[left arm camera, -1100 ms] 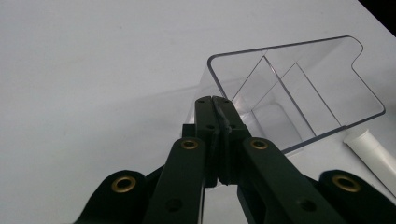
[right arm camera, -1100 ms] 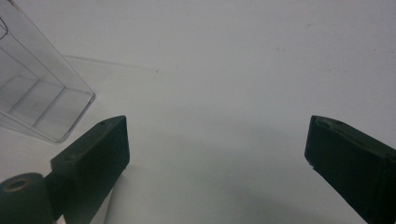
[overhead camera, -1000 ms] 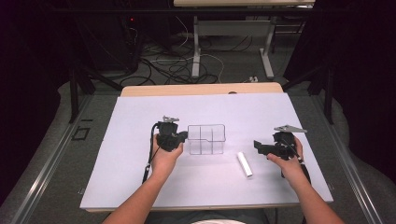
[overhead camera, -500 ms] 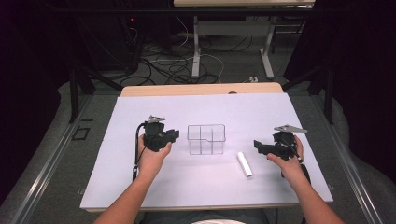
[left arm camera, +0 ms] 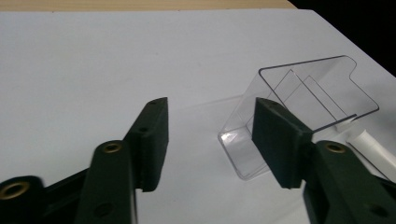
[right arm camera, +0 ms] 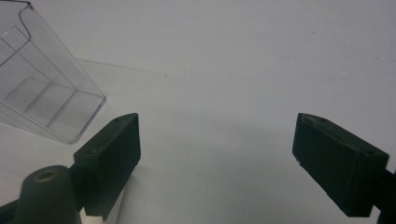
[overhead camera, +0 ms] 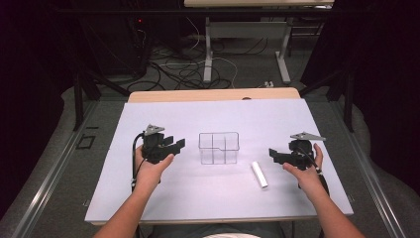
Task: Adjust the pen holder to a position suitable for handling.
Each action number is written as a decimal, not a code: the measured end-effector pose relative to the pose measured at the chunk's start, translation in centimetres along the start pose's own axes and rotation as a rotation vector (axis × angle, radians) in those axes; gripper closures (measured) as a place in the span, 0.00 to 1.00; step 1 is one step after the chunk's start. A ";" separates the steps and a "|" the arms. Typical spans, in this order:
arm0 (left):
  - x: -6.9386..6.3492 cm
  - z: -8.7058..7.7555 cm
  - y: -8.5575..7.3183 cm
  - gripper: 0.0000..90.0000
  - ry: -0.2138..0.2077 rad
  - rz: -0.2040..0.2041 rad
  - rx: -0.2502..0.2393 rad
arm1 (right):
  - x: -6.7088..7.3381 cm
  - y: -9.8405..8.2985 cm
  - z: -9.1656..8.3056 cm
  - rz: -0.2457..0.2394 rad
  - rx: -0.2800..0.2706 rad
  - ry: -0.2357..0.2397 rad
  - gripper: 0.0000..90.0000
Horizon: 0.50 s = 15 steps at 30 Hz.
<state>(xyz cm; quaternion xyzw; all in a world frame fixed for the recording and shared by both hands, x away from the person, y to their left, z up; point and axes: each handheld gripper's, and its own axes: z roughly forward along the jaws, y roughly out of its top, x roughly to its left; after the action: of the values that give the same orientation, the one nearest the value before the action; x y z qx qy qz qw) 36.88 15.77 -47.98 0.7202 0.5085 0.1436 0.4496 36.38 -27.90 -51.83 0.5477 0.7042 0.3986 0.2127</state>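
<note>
Table: white-topped, wooden strip along the far edge; everything sits on its middle band.
Clear divided organizer: transparent plastic box with inner partitions, standing at the table's centre, between the two grippers and touched by neither; nothing visible inside it.
White tube: small cylinder lying flat, just right of and nearer than the organizer, apart from it.
Left gripper: jaws spread with nothing between them, held low at the organizer's left, tips pointing toward its near corner.
Right gripper: jaws spread wide, empty, pointing inward; the tube lies near and slightly below its tips.
Step in hand: likely the approach before any pick-up, with both tools unloaded.
Next move: probably the right gripper lowering over the tube and pinching across its width.
Hands: both forearms enter from the near edge, wrists level, palms wrapped around the handles.
</note>
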 end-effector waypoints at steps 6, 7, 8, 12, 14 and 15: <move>0.7 -0.6 -0.5 0.39 -0.023 0.092 0.022 | 0.3 0.3 -0.4 0.005 -0.013 0.006 0.17; 0.9 -0.6 -0.6 0.38 -0.032 0.114 0.000 | 0.4 0.4 -0.4 0.004 -0.012 0.009 0.17; 1.1 -0.7 -0.7 0.36 -0.038 0.124 -0.019 | 0.4 0.4 -0.5 0.006 -0.010 0.017 0.17; 1.7 -1.2 -1.0 0.31 -0.041 0.114 -0.018 | 0.8 0.8 -0.9 0.009 0.004 0.032 0.23; 1.9 -1.3 -1.2 0.28 -0.034 0.133 -0.032 | 1.0 1.0 -1.0 0.019 0.030 0.060 0.24; 1.9 -1.5 -1.4 0.28 -0.034 0.136 -0.029 | 1.0 1.0 -1.0 0.019 0.030 0.060 0.24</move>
<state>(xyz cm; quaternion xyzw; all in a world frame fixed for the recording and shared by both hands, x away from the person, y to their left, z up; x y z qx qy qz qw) 35.93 18.27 -48.72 0.7488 0.4485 0.1688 0.4578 35.98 -27.21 -50.32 0.5451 0.7110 0.4064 0.1795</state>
